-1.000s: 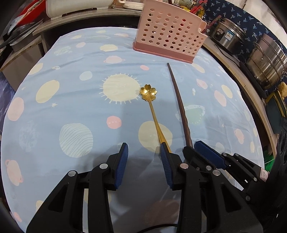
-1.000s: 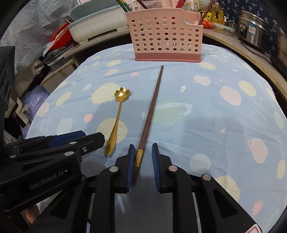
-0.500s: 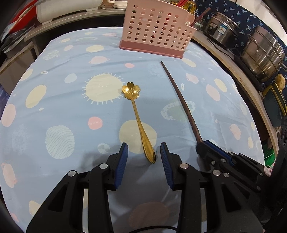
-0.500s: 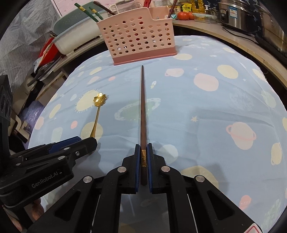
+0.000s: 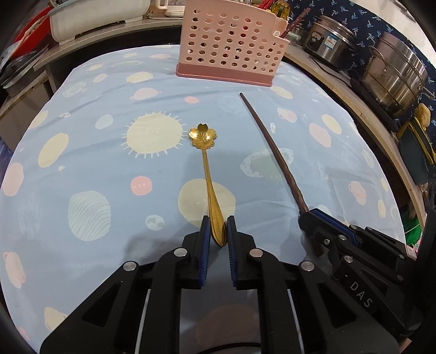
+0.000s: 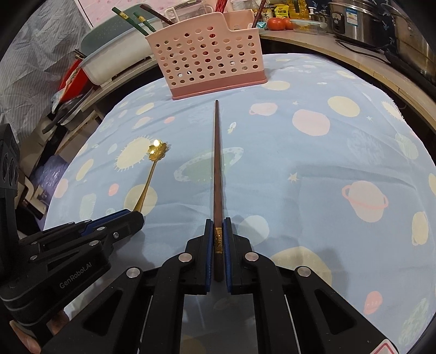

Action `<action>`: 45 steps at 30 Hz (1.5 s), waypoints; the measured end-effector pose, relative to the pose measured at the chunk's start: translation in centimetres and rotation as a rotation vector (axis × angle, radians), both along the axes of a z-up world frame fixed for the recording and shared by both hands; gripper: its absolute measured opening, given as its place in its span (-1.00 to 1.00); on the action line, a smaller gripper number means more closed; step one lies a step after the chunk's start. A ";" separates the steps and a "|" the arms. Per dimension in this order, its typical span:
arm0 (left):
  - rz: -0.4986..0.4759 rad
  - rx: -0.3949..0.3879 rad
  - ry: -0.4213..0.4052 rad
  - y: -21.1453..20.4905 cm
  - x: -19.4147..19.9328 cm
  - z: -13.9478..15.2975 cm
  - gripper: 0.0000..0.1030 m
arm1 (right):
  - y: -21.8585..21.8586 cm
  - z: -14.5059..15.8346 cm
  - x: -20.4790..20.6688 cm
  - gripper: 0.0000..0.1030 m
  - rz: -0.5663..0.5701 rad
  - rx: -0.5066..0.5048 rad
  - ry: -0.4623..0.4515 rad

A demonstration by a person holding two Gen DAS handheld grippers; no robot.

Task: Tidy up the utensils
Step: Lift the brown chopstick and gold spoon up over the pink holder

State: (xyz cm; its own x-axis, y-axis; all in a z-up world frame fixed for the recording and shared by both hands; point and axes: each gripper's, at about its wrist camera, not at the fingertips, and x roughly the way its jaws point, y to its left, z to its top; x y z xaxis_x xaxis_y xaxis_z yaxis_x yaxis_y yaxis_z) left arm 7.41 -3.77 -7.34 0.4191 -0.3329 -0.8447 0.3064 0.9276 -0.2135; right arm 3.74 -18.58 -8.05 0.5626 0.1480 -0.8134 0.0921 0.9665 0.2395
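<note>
A gold spoon with a flower-shaped bowl lies on the planet-print cloth, handle toward me. My left gripper is closing on the handle's end, and its pads touch both sides. To the right lies a dark brown chopstick, pointing at the pink perforated utensil basket. My right gripper is shut on the chopstick at its gold-banded end. The right wrist view also shows the spoon, the basket and the left gripper at the left.
Steel pots and a cooker stand on the counter at the right. A white tub sits behind the table at the left. Chopsticks stick up from the basket's back compartments. Tomatoes lie on the far counter.
My left gripper's jaws have narrowed around the spoon's handle end. My right gripper closed on the chopstick's end and lined up with it.
</note>
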 end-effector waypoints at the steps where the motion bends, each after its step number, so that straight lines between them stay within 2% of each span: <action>1: 0.002 -0.003 0.002 0.0 0.0 0.0 -0.78 | 0.0 0.0 0.0 -0.87 -0.001 0.000 0.000; 7: 0.013 -0.022 0.002 0.7 -0.2 0.7 -0.79 | -0.2 0.4 -0.5 -0.87 -0.008 0.008 -0.011; 20: 0.042 -0.066 -0.058 1.9 -0.1 3.9 -0.84 | -0.3 2.2 -1.2 -0.87 -0.012 0.030 -0.058; 23: 0.046 -0.074 -0.069 2.1 0.1 4.7 -0.99 | -0.4 2.7 -1.3 -0.87 -0.013 0.036 -0.070; 29: 0.051 -0.077 -0.089 2.4 0.5 6.0 -0.98 | -0.6 3.9 -1.5 -0.87 -0.016 0.044 -0.097; 37: 0.067 -0.072 -0.111 3.1 1.0 8.2 -0.98 | -1.5 7.0 -1.5 -0.87 -0.034 0.057 -0.170; 45: 0.053 -0.084 -0.181 2.8 1.7 12.0 -0.98 | -2.3 11.0 -0.6 -0.87 -0.043 0.053 -0.259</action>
